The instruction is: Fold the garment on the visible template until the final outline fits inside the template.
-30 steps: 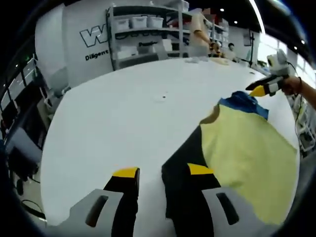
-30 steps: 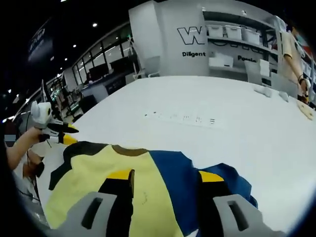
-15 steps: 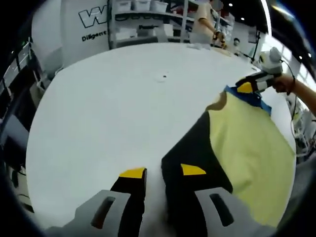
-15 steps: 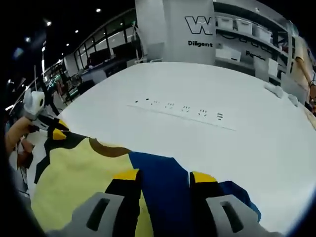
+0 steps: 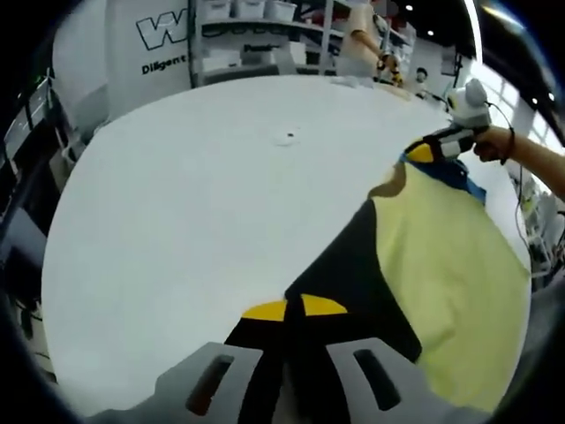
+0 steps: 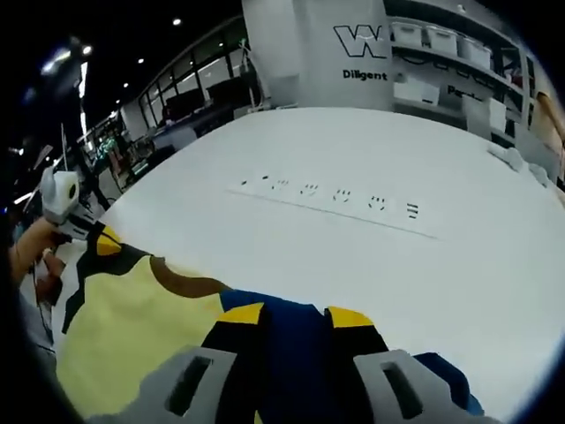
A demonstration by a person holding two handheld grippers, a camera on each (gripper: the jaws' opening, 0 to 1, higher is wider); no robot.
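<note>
Left gripper view: your left tool [image 5: 294, 308] pinches the garment's [image 5: 441, 256] near black edge; the right tool [image 6: 296, 315] pinches its blue edge. Bench [image 5: 203, 194] lies open to the left.

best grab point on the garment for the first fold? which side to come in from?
Take the garment at its edges: black sleeve edge with the left tool, blue sleeve with the right tool. It lies flat on the table, so low from outside looks best.
</note>
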